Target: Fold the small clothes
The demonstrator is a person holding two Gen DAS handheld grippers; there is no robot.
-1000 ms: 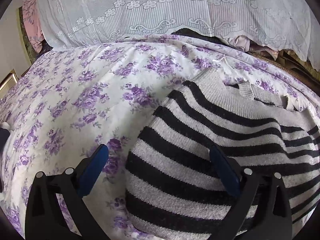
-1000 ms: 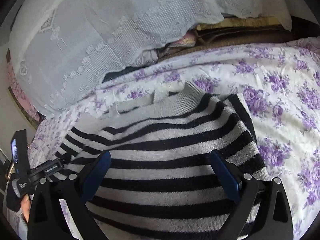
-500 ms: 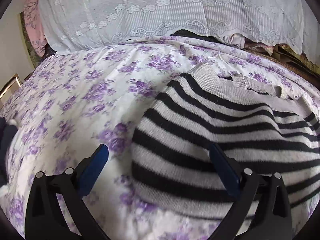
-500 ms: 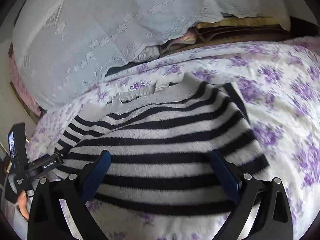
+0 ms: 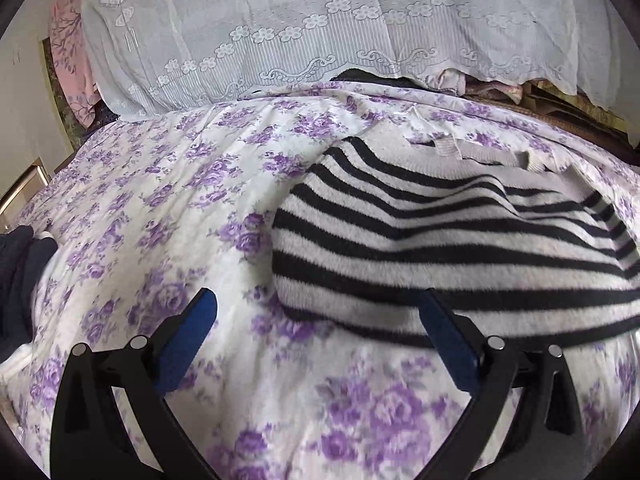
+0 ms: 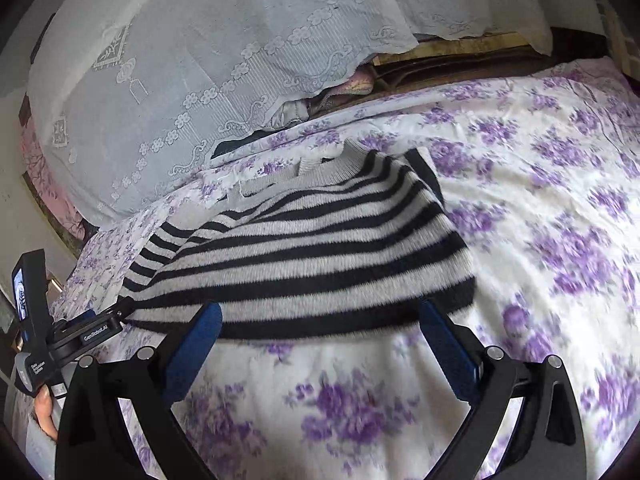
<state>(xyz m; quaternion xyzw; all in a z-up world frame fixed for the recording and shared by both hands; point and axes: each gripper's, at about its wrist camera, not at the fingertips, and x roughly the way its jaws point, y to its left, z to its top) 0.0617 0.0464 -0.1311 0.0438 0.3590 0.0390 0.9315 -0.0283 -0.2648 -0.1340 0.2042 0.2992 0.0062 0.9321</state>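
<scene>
A grey and black striped knit sweater lies folded on the purple-flowered bedspread, its grey collar at the far end. It also shows in the right wrist view. My left gripper is open and empty, just short of the sweater's near left corner. My right gripper is open and empty, just short of the near hem. The left gripper's body and the hand holding it show at the left edge of the right wrist view.
A white lace cloth covers a pile of bedding at the head of the bed. Dark fabric lies at the left edge. Wooden boards show behind the bed. The bedspread stretches right of the sweater.
Both grippers have drawn back toward me from over the sweater. Its near hem, earlier under the fingers, now lies in front of the fingertips. Both stay open.
</scene>
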